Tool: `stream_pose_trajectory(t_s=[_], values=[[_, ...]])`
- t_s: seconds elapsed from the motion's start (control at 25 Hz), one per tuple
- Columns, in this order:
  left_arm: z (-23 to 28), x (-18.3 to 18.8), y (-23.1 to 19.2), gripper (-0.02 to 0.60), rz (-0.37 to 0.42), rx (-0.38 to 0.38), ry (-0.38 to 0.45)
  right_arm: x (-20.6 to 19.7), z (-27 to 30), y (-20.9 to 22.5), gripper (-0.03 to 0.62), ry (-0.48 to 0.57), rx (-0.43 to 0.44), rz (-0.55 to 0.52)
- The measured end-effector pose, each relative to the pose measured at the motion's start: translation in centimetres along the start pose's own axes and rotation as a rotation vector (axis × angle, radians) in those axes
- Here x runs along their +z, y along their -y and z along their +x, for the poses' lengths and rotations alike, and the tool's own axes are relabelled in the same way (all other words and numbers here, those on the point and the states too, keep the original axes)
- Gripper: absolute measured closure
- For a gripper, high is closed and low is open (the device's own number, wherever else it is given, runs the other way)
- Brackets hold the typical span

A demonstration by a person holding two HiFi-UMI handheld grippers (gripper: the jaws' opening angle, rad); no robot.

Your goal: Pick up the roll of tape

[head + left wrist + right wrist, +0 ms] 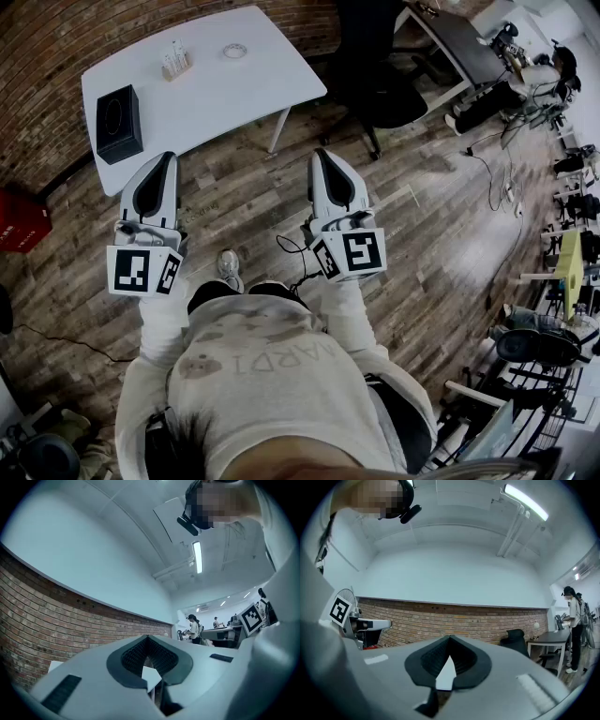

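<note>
- Fingers point(126, 660) on the left gripper point(163, 161) are pressed together at the tips with nothing between them. It is held out roughly level over the wooden floor point(422, 234), short of the desk point(216, 98).
- On the left end of that white desk sits a black box point(119, 123), and further along there's a small holder point(174, 64) with something upright in it, too small to tell what.
- And there's the target: the roll of tape point(234, 51) lies flat near the far edge of the desk, right of the holder and well apart from both grippers.
- It looks like a thin, pale ring, so I'd call it light and stiff. Its smooth rim could slip, and lying flat it may skate across the top if nudged.
- Best hold, I'd say, is one finger inside the hole and one outside to pinch the wall, or else a squeeze across the whole ring.
- Over to the right gripper point(325, 157): it is closed too, empty, level, and beside its partner.
- Far right, a dark office chair point(380, 89) stands just off the desk's corner, something to steer round on the approach.
</note>
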State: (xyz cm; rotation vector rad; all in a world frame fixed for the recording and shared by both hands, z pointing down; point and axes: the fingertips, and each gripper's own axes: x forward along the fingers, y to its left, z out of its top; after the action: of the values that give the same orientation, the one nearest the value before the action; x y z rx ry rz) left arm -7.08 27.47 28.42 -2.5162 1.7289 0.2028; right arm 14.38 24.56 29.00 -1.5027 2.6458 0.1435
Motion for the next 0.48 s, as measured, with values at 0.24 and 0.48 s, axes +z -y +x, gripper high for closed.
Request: stream_pose_trajectory(t_s=[0.24, 0.48], values=[[-0.1, 0.0, 0.2, 0.575, 0.001, -0.007, 0.001, 0.0, -0.3, -0.2, 0.583, 0.003, -0.007, -0.001], [0.8, -0.1, -0.6, 0.575, 0.003, -0.012, 0.003, -0.2, 0.8, 0.1, 0.585, 0.005, -0.011, 0.000]])
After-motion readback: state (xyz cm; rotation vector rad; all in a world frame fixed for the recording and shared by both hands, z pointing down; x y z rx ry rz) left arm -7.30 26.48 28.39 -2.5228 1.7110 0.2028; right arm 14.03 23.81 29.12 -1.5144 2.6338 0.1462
